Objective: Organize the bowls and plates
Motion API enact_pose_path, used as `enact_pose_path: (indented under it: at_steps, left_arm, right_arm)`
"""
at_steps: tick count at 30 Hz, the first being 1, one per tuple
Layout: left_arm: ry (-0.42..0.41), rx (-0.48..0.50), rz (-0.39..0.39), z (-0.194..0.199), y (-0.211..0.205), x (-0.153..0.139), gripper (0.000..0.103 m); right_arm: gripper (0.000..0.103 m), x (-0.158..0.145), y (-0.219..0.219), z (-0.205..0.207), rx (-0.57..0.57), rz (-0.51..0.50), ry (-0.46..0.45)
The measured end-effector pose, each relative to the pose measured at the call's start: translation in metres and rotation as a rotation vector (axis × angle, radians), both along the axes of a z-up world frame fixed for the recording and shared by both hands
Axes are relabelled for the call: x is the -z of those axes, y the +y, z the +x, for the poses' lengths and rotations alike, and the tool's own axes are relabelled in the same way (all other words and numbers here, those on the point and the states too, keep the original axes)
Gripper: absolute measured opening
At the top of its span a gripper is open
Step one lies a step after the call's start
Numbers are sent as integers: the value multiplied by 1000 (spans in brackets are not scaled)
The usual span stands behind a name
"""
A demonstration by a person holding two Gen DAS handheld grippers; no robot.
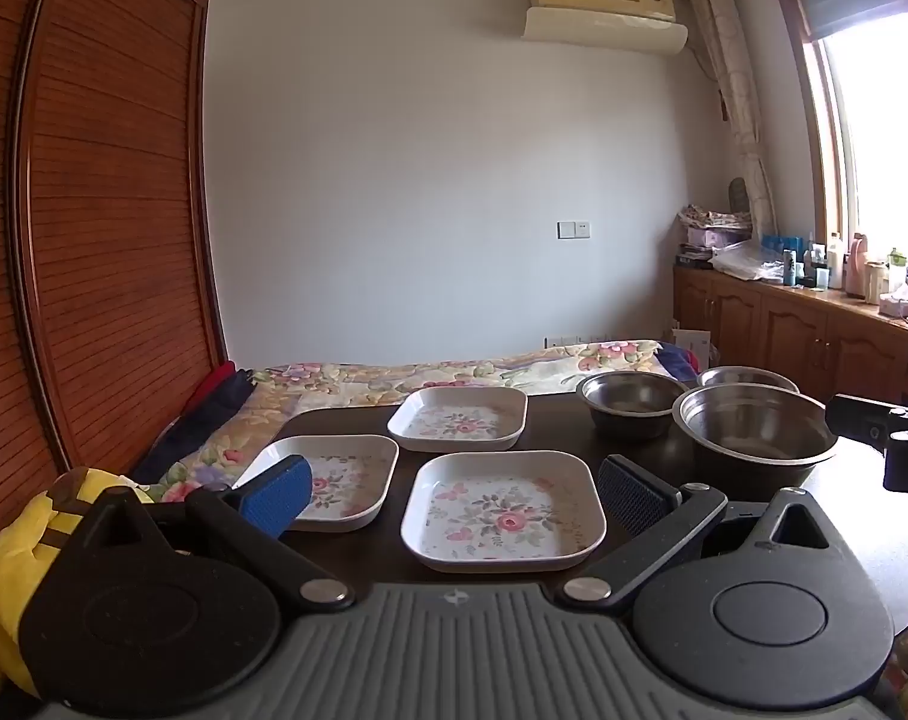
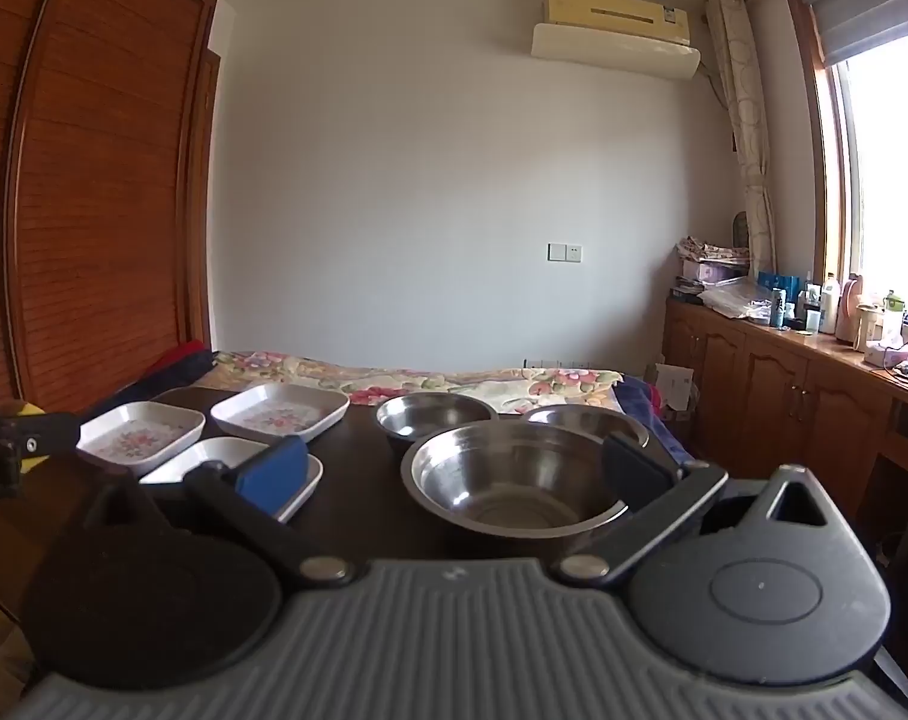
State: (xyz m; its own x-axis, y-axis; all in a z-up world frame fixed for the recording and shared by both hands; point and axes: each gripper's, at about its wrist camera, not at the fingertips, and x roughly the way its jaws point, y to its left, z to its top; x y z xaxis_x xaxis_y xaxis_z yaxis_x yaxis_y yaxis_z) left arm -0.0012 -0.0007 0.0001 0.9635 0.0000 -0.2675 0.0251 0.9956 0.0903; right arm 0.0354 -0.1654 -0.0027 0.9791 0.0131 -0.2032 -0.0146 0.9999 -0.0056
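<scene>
Plates (image 1: 502, 507) with flower prints, three in all, are set on the dark table (image 1: 358, 417) before the wide-spread left gripper (image 1: 454, 489); steel bowls (image 2: 517, 474) are framed by the wide right gripper (image 2: 457, 468), nothing held; a bed (image 1: 454, 369) lies behind.

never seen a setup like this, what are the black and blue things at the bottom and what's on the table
Those are two hand-held grippers, one in each of a person's hands, each with its own camera looking along its fingers. One picture is from the left hand-held gripper, the other from the right hand-held gripper. Both are open and hold nothing. On the dark table lie three square flowered plates and three steel bowls, all separate, none stacked.
</scene>
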Motion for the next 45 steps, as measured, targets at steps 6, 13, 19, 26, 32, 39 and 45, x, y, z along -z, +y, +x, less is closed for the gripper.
enact_pose_path:
  at_steps: [6,13,19,26,32,39,45]
  left_arm:
    - [5,-4,-6,1,1,-2,103]
    - [6,-5,-12,2,2,-1,103]
    - [6,-4,-11,2,2,-2,103]
    - [6,-4,-13,0,4,-1,103]
    - [6,-4,-12,0,4,-1,103]
    - [6,-4,-12,2,3,1,103]
    - [6,-4,-12,2,3,1,103]
  right_arm:
    - [103,1,0,1,-1,-6,2]
    - [103,4,-2,0,2,-8,2]
    - [103,6,-6,-3,4,-9,9]
    - [103,8,-4,-1,7,-9,23]
    - [103,8,-5,-1,9,-7,24]
    - [103,8,-5,-1,9,-7,25]
    - [103,8,-6,-2,9,-6,24]
